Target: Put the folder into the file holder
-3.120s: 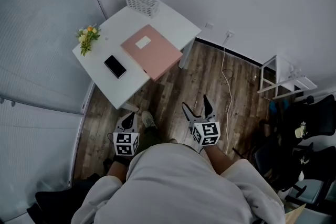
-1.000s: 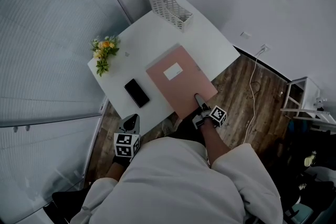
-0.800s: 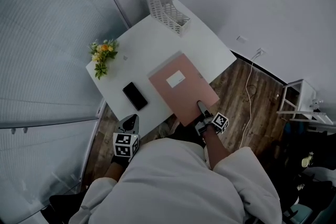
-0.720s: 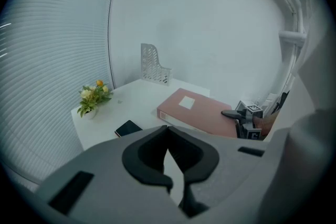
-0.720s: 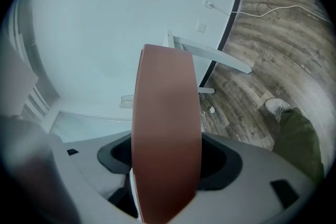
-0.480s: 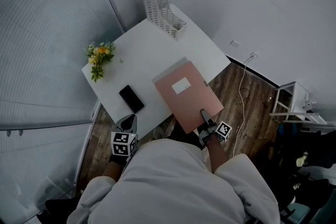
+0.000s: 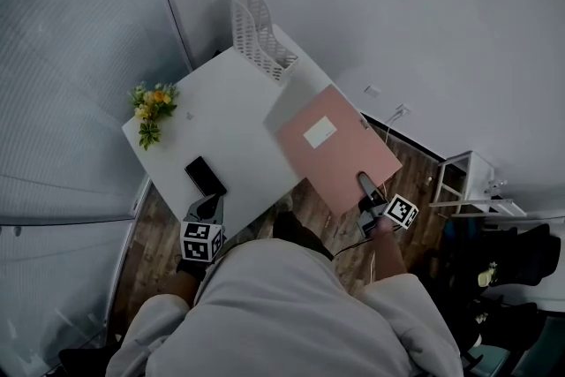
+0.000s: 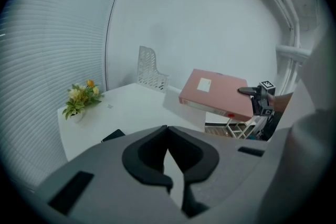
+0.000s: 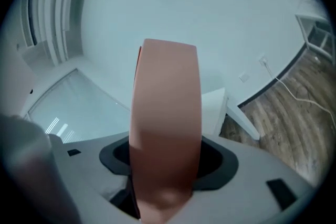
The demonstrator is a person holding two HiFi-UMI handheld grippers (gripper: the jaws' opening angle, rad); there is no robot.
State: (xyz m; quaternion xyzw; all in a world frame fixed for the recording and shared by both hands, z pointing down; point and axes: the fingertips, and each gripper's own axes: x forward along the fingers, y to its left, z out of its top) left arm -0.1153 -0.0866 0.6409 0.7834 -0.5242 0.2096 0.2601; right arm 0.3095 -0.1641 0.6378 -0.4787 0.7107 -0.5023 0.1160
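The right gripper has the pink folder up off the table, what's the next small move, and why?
Probably carry the pink folder toward the white file holder at the far corner of the table, tipping it upright. The right gripper, whose jaws have just been closing, clamps the folder's near edge; the folder is near flat, clear of the table, so it would not slot in.

No readable text, white label (image 7: 320, 131) on pink folder (image 7: 346, 162) seemingly blank, too small to tell
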